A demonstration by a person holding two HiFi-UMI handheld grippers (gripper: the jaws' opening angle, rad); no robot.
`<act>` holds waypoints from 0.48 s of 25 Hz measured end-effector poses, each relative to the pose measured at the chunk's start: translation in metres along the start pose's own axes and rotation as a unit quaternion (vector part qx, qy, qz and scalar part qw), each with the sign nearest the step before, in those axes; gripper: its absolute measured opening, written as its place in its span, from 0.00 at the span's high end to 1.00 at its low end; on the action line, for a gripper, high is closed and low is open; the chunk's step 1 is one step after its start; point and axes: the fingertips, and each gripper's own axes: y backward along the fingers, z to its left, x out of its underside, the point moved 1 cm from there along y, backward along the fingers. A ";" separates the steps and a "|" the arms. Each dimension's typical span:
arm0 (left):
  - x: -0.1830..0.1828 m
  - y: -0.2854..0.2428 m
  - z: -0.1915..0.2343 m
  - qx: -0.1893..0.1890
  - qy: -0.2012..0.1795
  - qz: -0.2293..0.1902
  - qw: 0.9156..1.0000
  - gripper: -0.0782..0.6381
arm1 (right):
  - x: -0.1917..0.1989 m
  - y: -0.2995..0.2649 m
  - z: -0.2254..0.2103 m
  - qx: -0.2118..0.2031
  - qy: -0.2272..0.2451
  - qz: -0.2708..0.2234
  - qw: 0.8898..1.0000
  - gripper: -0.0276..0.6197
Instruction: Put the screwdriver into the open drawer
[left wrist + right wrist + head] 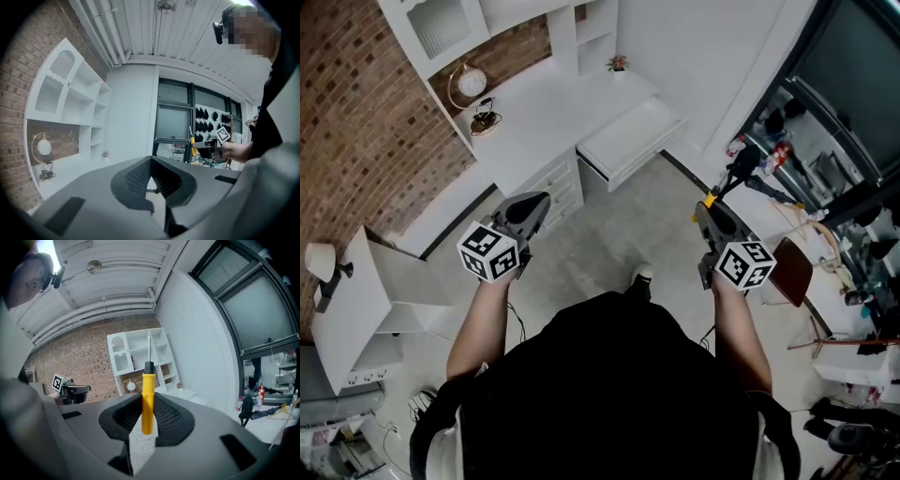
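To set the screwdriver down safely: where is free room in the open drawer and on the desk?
The open drawer looks bare throughout. The desktop is free between the round ornament and the small plant. Only its left end is crowded, by the ornament and a dark object beside it.

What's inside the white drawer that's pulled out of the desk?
From the head view, the open white drawer shows only its bare white bottom, nothing lying in it. Its back end is covered by the white desk top. The yellow-handled screwdriver sits in the right gripper's jaws.
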 end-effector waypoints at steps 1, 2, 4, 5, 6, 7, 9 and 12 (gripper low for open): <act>0.000 -0.004 0.001 0.000 0.000 0.001 1.000 0.87 | -0.001 -0.002 -0.003 0.000 0.001 0.001 1.000 0.83; 0.000 -0.009 0.002 0.000 0.000 0.003 1.000 0.87 | -0.001 -0.005 -0.007 0.000 0.002 0.001 1.000 0.83; 0.001 -0.020 0.003 -0.001 0.000 0.006 1.000 0.87 | -0.002 -0.010 -0.018 0.000 0.002 0.003 1.000 0.83; 0.001 -0.026 0.003 -0.002 0.000 0.008 1.000 0.87 | -0.003 -0.013 -0.025 0.003 0.002 0.004 1.000 0.83; 0.002 -0.032 0.004 -0.002 0.000 0.010 1.000 0.87 | -0.004 -0.015 -0.032 0.008 0.002 0.004 1.000 0.83; 0.001 -0.038 0.005 -0.002 0.000 0.012 1.000 0.87 | -0.006 -0.018 -0.039 0.014 0.002 0.004 1.000 0.83; 0.002 -0.048 0.009 -0.002 0.001 0.017 1.000 0.87 | -0.009 -0.024 -0.049 0.021 0.001 0.004 1.000 0.83; 0.005 -0.063 0.020 -0.008 0.007 0.022 1.000 0.87 | -0.012 -0.039 -0.064 0.020 0.000 0.006 1.000 0.83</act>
